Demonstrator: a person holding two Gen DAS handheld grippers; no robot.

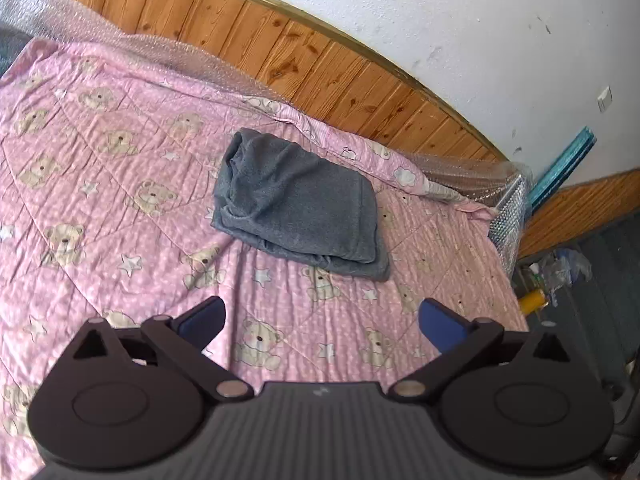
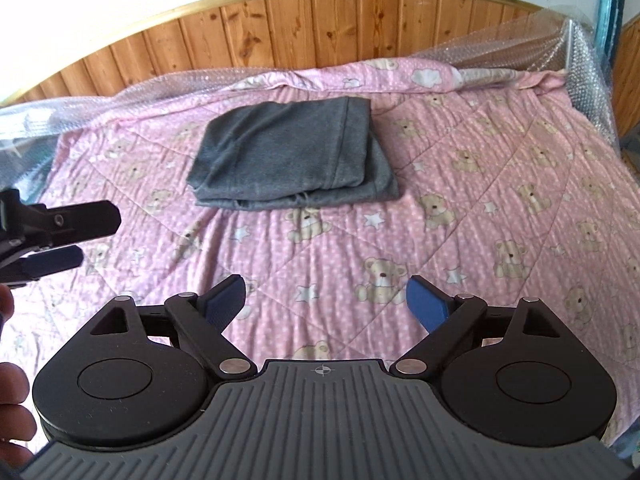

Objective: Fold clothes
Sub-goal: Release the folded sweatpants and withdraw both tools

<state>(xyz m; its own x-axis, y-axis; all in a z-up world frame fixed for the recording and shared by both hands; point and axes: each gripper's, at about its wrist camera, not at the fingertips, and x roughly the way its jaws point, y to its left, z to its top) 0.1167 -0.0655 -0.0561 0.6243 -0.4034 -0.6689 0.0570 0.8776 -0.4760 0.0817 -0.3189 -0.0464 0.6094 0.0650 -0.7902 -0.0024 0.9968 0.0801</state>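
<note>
— Both tongs first: how do they stand?

— Left gripper has its blue pads spread wide, nothing between them, only quilt below. Right gripper is the same: jaws wide apart and empty, hanging above the bed.

— And the clothes?

— One grey garment, folded into a thick, roughly rectangular bundle. It lies flat on the pink quilt, well ahead of both grippers and touched by neither. In the right wrist view the garment shows stacked layers along its near edge and a seam running down the top layer.

— What's around it?

— The quilt is pink with teddy bears and white stars, wrinkled near the bundle. Bubble wrap runs along the far edge of the bed and its right corner. Behind that stands wood panelling with a gold-coloured strip on top, then a white wall.

— Anything else?

— From the right wrist view the left gripper shows at the left edge, seen side-on, with a person's fingers just below it.
</note>
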